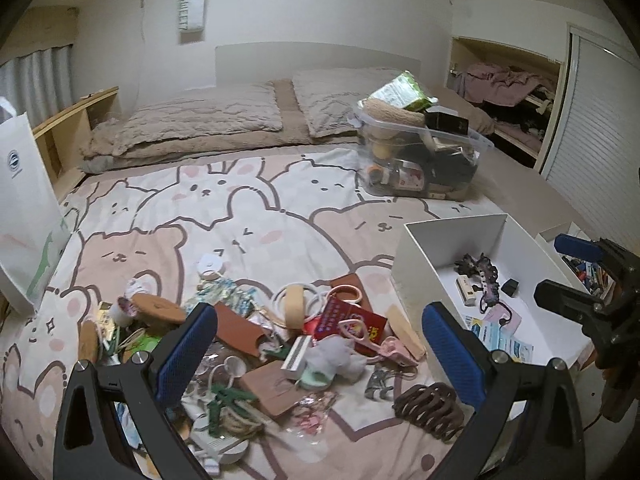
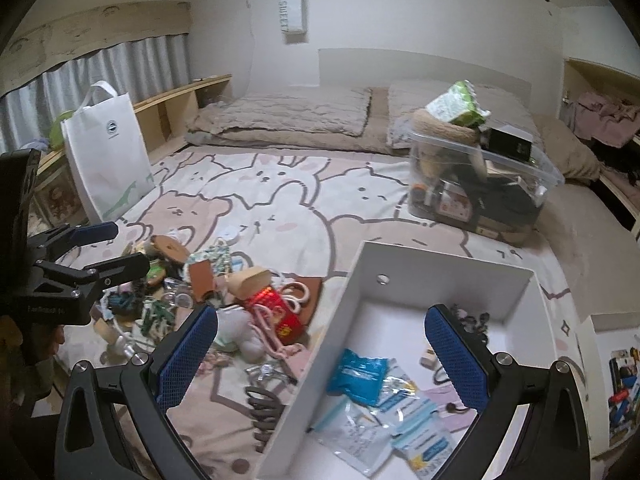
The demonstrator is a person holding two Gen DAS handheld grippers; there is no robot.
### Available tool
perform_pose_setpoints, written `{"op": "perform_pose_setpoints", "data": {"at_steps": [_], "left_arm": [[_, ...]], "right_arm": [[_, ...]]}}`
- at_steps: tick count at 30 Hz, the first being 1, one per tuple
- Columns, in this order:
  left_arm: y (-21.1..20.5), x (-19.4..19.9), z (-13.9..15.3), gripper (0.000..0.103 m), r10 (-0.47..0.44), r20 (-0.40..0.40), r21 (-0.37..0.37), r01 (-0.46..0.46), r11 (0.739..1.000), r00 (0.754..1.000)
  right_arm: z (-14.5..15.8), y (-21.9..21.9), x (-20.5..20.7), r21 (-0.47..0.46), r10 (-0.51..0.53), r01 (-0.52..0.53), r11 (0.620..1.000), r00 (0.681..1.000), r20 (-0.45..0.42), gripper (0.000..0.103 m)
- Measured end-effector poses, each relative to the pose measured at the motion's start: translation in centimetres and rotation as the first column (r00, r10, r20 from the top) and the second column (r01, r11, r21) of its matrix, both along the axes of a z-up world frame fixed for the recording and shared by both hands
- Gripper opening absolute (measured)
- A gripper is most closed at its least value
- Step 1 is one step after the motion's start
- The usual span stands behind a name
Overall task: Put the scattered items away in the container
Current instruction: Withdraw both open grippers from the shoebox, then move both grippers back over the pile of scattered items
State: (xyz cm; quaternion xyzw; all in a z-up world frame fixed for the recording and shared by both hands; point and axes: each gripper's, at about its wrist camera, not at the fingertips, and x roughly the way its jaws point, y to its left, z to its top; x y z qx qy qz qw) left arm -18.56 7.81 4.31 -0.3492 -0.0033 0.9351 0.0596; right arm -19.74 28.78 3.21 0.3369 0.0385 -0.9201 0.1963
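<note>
1. Your left gripper (image 1: 320, 344) is spread wide with nothing between its blue pads; it hangs over the heap of scattered items (image 1: 256, 344) on the bed.
2. Your right gripper (image 2: 322, 356) is also wide open and holds nothing. Its left finger is over the bedsheet, its right finger over the inside of the white box (image 2: 360, 280).
3. Take the white box as your landmark. In the left wrist view the white box (image 1: 452, 232) sits on the bed just to the right of the heap, with your right gripper (image 1: 568, 272) showing past its far right side.
4. Inside the box lie blue and white packets (image 2: 362, 376), a pale pink card (image 2: 452, 404) and a dark patterned hair tie (image 1: 484, 276) near its far end.
5. Just left of the box's near corner lies a brown hair claw (image 1: 430, 404), with a small metal clip (image 1: 378, 384) beside it.
6. Further left of the box, in the heap, you have a red packet (image 1: 350, 318), a pink pair of scissors (image 1: 376, 344), a grey fluffy thing (image 1: 336, 360), white rings (image 1: 304, 300) and a brown leather pouch (image 1: 240, 328).
7. Beyond the box, toward the pillows (image 1: 208, 112), stands a clear plastic tub (image 1: 420, 160) piled above its rim, a green packet (image 1: 404, 92) on top.
8. Well to the left of the box, at the bed's far edge, a white tote bag (image 2: 106, 152) stands upright.
9. The cartoon-animal bedsheet (image 1: 240, 216) lies under everything.
</note>
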Motion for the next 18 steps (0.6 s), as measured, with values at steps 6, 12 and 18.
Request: {"op": "perform_pose_setpoints", "data": {"at_steps": [6, 12, 18], "left_arm": [[-2.0, 1.8, 0.3, 0.103, 0.019, -0.013, -0.019, -0.019, 1.000, 1.000], [-4.6, 3.0, 0.5, 0.103, 0.054, -0.018, -0.023, -0.054, 0.998, 0.998], [-6.6, 4.4, 1.1, 0.103, 0.075, -0.024, -0.006, -0.075, 0.997, 0.997]], "right_arm": [[0.8, -2.5, 0.8, -0.021, 0.029, -0.029, 0.999, 1.000, -0.012, 0.103], [1.1, -4.8, 1.8, -0.034, 0.044, -0.045, 0.998, 0.999, -0.019, 0.103], [2.0, -7.0, 3.2, -0.059, 0.057, -0.058, 0.997, 0.998, -0.025, 0.103]]}}
